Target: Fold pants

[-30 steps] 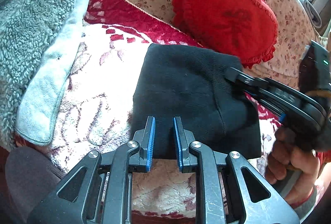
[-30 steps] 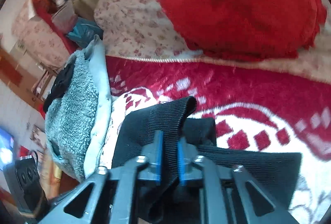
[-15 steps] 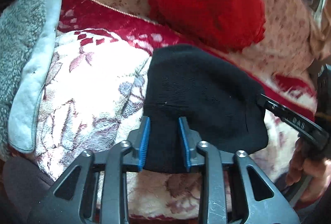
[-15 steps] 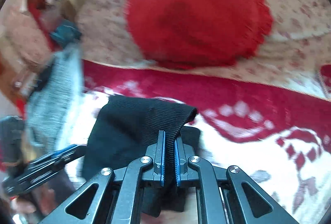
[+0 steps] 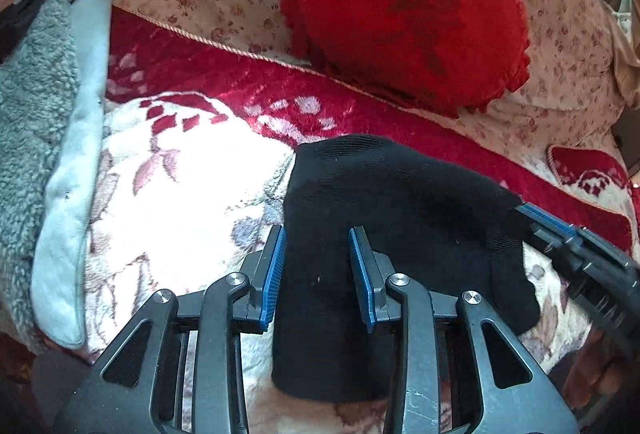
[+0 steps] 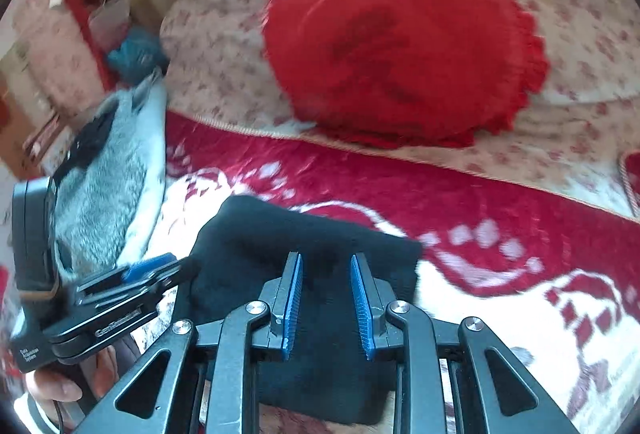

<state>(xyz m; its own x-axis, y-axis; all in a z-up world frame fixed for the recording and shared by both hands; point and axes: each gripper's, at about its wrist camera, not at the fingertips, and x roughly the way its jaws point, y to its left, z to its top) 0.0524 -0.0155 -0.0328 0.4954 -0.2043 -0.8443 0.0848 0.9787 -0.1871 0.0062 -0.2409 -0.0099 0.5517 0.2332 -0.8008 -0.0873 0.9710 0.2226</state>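
The black pants (image 5: 400, 218) lie folded into a compact block on the red-and-white floral blanket (image 5: 180, 193); they also show in the right wrist view (image 6: 304, 246). My left gripper (image 5: 316, 246) is open, its blue pads either side of the fold's near left edge, over the fabric. My right gripper (image 6: 326, 274) is open just above the folded pants, nothing between its pads. In the left wrist view the right gripper (image 5: 560, 238) lies at the pants' right edge. In the right wrist view the left gripper (image 6: 132, 282) is at the pants' left edge.
A red heart-shaped ruffled cushion (image 5: 408, 9) leans on the floral backrest behind the pants. A grey fleece garment with pale lining (image 5: 48, 137) lies along the left. A small red patterned cushion (image 5: 588, 177) is at the right.
My right gripper was shut on a raised pants edge and has let it go; the edge now lies flat and the jaws are open. My left gripper opened wider and shifted slightly.
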